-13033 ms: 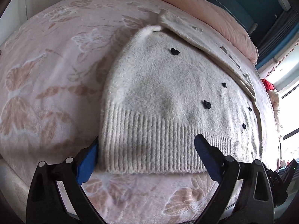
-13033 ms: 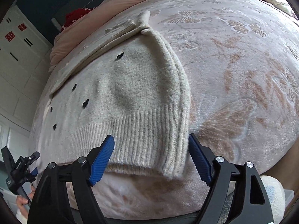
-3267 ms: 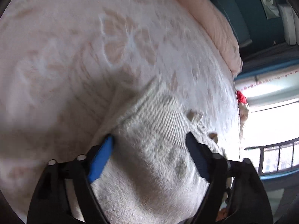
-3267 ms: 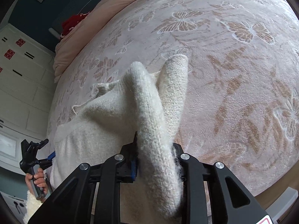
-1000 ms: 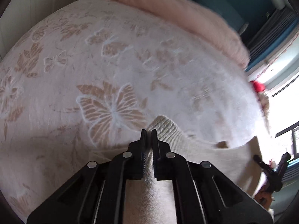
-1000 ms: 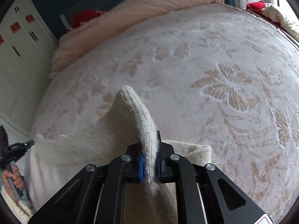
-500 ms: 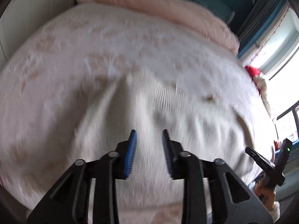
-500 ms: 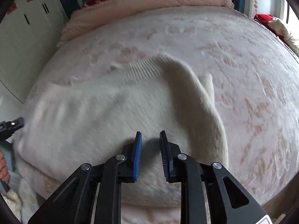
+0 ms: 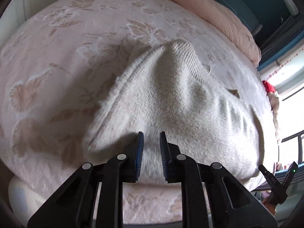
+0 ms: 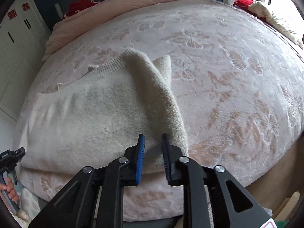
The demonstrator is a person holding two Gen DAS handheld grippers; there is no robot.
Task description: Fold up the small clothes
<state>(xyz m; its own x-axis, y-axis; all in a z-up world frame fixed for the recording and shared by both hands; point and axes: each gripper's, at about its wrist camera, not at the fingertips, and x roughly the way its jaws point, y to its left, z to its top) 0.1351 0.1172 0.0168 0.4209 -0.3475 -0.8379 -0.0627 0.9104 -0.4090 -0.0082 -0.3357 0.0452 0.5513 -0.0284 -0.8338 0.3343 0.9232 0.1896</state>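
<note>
A cream knitted sweater (image 9: 171, 98) lies folded on the bed, its ribbed hem turned over to the far side. It also shows in the right wrist view (image 10: 98, 114), with a sleeve end (image 10: 163, 64) sticking out at its far right. My left gripper (image 9: 151, 142) is open with a narrow gap, empty, just above the near edge of the sweater. My right gripper (image 10: 153, 142) is open with a narrow gap, empty, above the sweater's near right corner.
The pink bedspread with butterfly pattern (image 9: 57, 66) covers the bed (image 10: 237, 76). A rolled pink duvet (image 9: 218, 15) lies along the far side (image 10: 133, 1). The other gripper and hand show at the frame edges (image 9: 275, 180) (image 10: 9, 161). A window is at the right.
Both grippers let go of the sweater's hem and drew back toward me. The lifted hem dropped onto the far part of the sweater, which now lies folded.
</note>
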